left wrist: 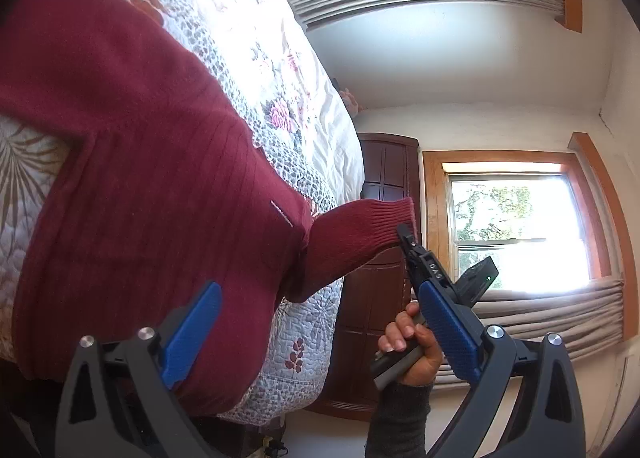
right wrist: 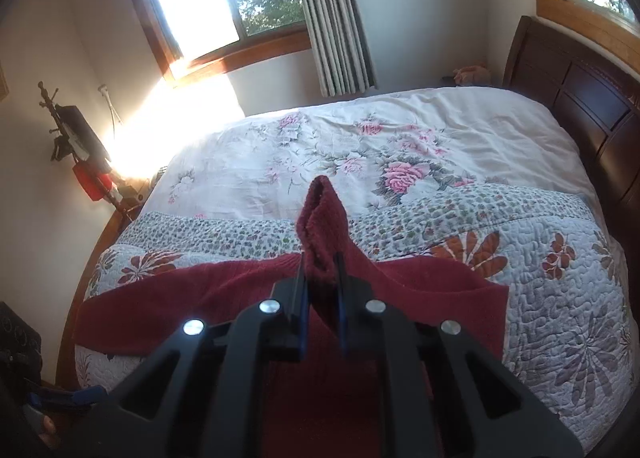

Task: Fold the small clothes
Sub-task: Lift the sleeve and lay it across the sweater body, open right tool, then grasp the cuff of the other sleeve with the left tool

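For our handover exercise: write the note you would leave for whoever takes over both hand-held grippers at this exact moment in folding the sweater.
Right hand-held gripper: shut on the sleeve cuff, holding the sleeve lifted off the bed.
Left hand-held gripper: open, empty, hovering above the sweater's ribbed hem.
Maroon sweater: lies spread flat on the floral quilt, body unfolded.
Done: one sleeve picked up.
Left: probably lay that sleeve across the body, bring in the other sleeve (not clearly seen from here), then fold the body.
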